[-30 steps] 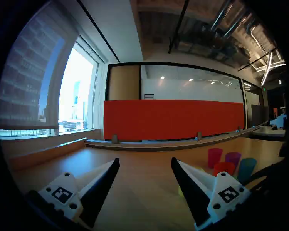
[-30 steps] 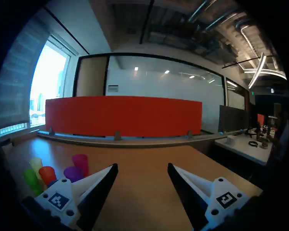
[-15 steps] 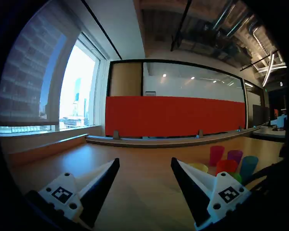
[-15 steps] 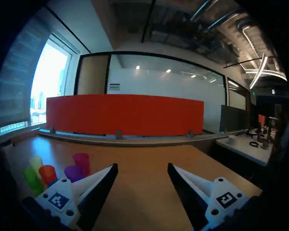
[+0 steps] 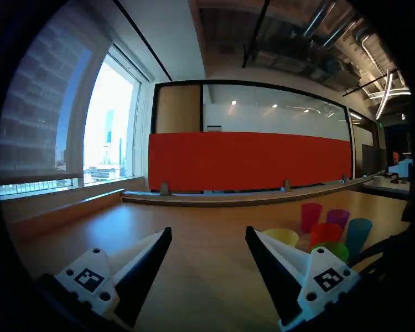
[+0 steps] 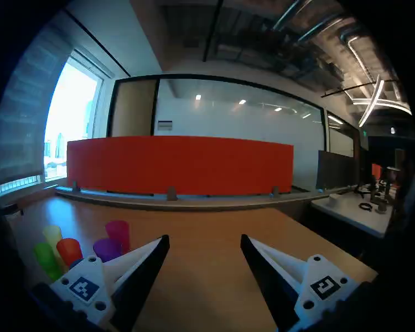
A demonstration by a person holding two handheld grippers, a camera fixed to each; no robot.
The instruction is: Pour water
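Several coloured plastic cups stand in a cluster on the wooden table [image 5: 207,232]. In the left gripper view they sit right of my open left gripper [image 5: 207,237]: a yellow cup [image 5: 281,237], a pink cup [image 5: 311,216], a purple cup [image 5: 338,217], a red cup [image 5: 325,232], a teal cup [image 5: 358,235] and a green cup [image 5: 332,250]. In the right gripper view the cluster lies at the lower left of my open right gripper [image 6: 205,242]: green cup [image 6: 46,260], yellow cup [image 6: 52,235], red cup [image 6: 69,250], purple cup [image 6: 107,248], pink cup [image 6: 118,232]. Nothing is between either pair of fingers.
A red partition [image 5: 246,160] runs along the table's far edge [image 5: 235,197]. A window ledge [image 5: 63,191] lies to the left. A second desk with small items [image 6: 357,207] stands at the right. Bare tabletop [image 6: 207,232] stretches ahead of both grippers.
The left gripper view has risen and tipped a little, so the yellow and green cups show more fully beside its right finger. The right gripper view is nearly unchanged.
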